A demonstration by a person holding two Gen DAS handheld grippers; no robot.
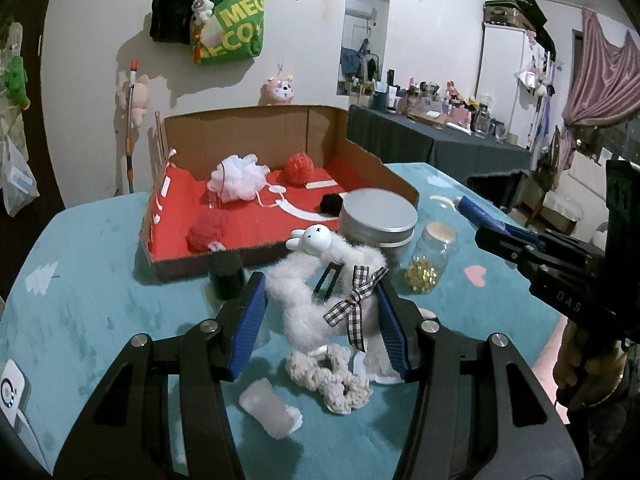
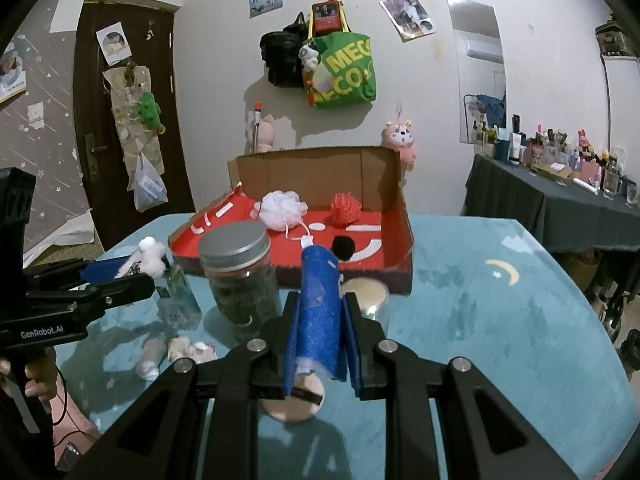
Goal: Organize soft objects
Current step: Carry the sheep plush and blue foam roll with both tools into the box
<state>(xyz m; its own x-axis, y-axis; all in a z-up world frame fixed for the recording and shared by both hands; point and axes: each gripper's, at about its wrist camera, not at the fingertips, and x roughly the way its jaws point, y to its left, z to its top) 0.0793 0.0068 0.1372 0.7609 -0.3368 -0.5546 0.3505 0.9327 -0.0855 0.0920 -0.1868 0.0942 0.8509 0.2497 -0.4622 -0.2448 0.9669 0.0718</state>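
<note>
At the bottom centre of the left wrist frame, the left gripper is seen with its blue fingers clamped on a white fluffy headband with a rabbit head and a checked bow, held above the teal desk. Just below it, a cream crocheted scrunchie lies on the desk. At the bottom centre of the right wrist frame, the right gripper is closed on a blue felt roll. Further back, mid-frame, an open cardboard box with a red lining is seen, with a white mesh bath puff and a red mesh puff inside.
</note>
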